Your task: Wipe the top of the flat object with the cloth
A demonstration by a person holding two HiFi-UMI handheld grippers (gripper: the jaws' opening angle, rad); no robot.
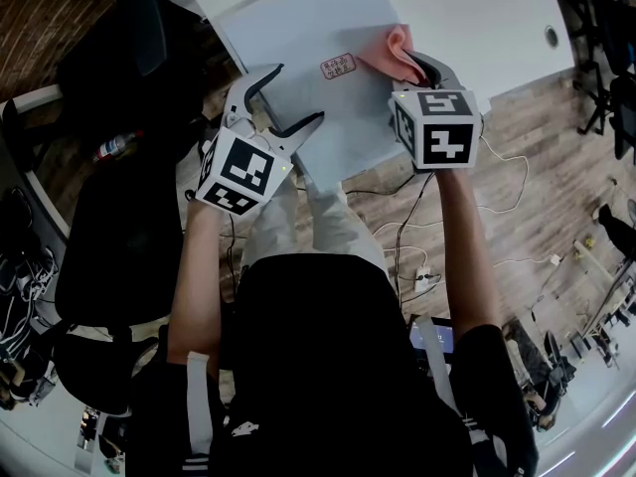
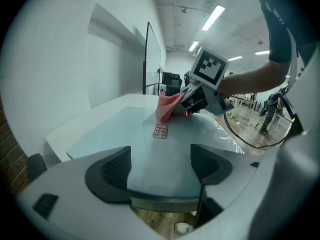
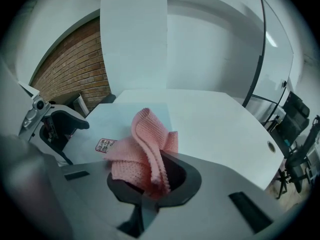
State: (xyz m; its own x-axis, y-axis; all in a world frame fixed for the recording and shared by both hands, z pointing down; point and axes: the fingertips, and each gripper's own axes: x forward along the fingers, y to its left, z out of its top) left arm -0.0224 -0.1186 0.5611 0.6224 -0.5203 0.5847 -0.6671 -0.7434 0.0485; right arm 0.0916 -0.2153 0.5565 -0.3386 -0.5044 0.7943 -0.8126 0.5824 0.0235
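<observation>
Closest to us, our left gripper sits at the lower left edge of the flat object. Its two jaws are spread wide and pinch nothing. In the left gripper view, the near edge of the pale sheet runs just under the jaws, and we see wood floor below it.

A bit farther, a small red label lies on the sheet. Just right of it, our right gripper squeezes the pink cloth. The cloth is bunched up and touches the top of the sheet near its right edge.

Most of the sheet stretches smooth toward the top of the head view. The white table spreads wide at the upper right. Black chairs stand at the left.
</observation>
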